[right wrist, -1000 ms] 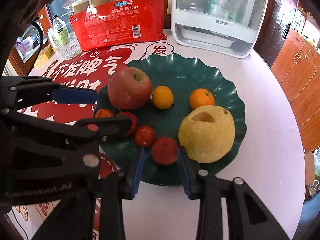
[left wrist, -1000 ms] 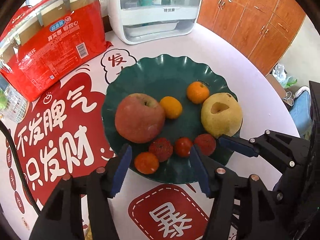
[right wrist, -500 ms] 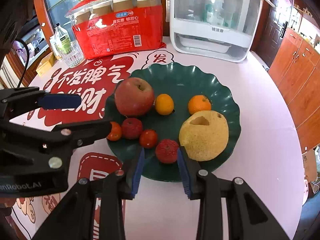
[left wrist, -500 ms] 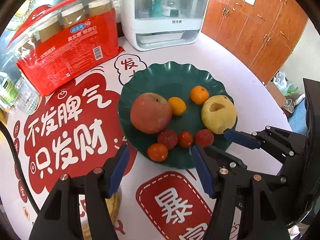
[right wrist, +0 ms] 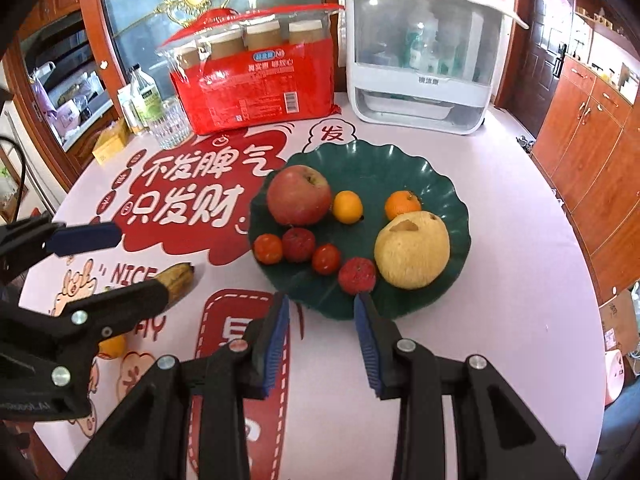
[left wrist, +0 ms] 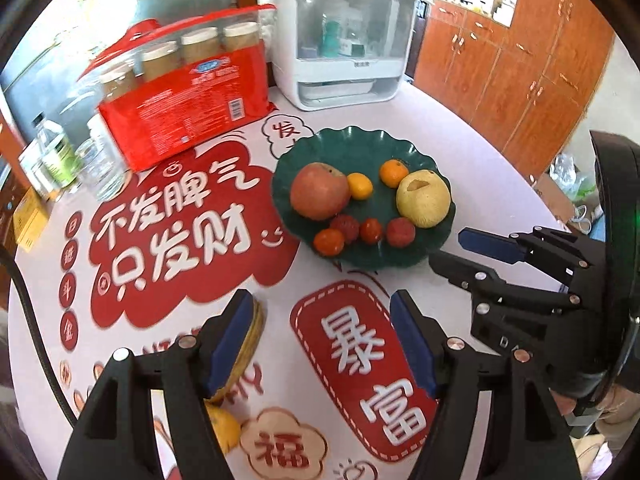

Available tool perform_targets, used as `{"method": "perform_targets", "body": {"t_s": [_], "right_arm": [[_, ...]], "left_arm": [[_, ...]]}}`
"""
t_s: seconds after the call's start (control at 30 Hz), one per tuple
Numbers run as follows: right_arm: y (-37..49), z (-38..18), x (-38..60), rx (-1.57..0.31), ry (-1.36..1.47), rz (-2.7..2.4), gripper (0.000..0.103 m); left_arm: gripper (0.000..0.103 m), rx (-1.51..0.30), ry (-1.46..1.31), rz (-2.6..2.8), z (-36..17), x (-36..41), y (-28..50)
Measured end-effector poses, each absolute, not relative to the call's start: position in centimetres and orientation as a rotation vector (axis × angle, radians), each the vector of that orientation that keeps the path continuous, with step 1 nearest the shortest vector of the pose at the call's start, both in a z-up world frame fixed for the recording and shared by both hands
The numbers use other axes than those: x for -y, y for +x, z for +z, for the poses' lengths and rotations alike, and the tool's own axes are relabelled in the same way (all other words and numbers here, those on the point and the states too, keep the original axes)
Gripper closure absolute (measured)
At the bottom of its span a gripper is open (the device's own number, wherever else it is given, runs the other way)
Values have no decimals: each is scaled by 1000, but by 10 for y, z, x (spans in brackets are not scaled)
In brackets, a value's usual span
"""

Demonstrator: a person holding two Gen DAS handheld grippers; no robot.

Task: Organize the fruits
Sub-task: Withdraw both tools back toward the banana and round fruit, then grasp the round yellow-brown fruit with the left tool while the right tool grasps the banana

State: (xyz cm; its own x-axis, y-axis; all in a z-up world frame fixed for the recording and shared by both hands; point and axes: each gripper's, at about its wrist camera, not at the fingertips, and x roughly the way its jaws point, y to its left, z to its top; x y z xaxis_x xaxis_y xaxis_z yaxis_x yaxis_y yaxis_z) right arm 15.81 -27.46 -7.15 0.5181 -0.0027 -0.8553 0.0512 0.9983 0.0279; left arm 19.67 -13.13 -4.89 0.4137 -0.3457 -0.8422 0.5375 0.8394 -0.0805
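A dark green scalloped plate (left wrist: 360,148) (right wrist: 380,160) holds a red apple (left wrist: 319,191) (right wrist: 299,195), a yellow pear (left wrist: 423,199) (right wrist: 412,250), two small oranges (right wrist: 402,204) and several small red fruits (right wrist: 326,258). A brown-spotted banana (right wrist: 178,278) (left wrist: 250,340) lies on the table left of the plate, with an orange fruit (left wrist: 224,424) (right wrist: 112,346) near it. My left gripper (left wrist: 322,344) is open and empty, above the table in front of the plate. My right gripper (right wrist: 322,336) is open and empty, just short of the plate's near rim.
A red multipack of cups (right wrist: 256,76) and a white appliance (right wrist: 420,52) stand at the back of the round table. A glass (right wrist: 170,122) and bottles (right wrist: 146,98) stand back left. Wooden cabinets (right wrist: 592,128) are at the right.
Both grippers have pulled back and up from the plate. The plate looks smaller, and the banana and the loose orange fruit have come into view.
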Motion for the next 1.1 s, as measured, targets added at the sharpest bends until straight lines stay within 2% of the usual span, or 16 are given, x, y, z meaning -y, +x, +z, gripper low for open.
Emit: {"method": "perform_targets", "body": {"t_s": [0.7, 0.8, 1.1], "right_arm": [[116, -7, 203, -906, 72, 159, 67], [120, -5, 189, -905, 70, 188, 62], [146, -29, 157, -989, 132, 220, 61]], "left_arm": [[19, -849, 28, -257, 15, -8, 125], [19, -837, 10, -199, 15, -29, 121], [19, -929, -61, -120, -30, -59, 126]]}}
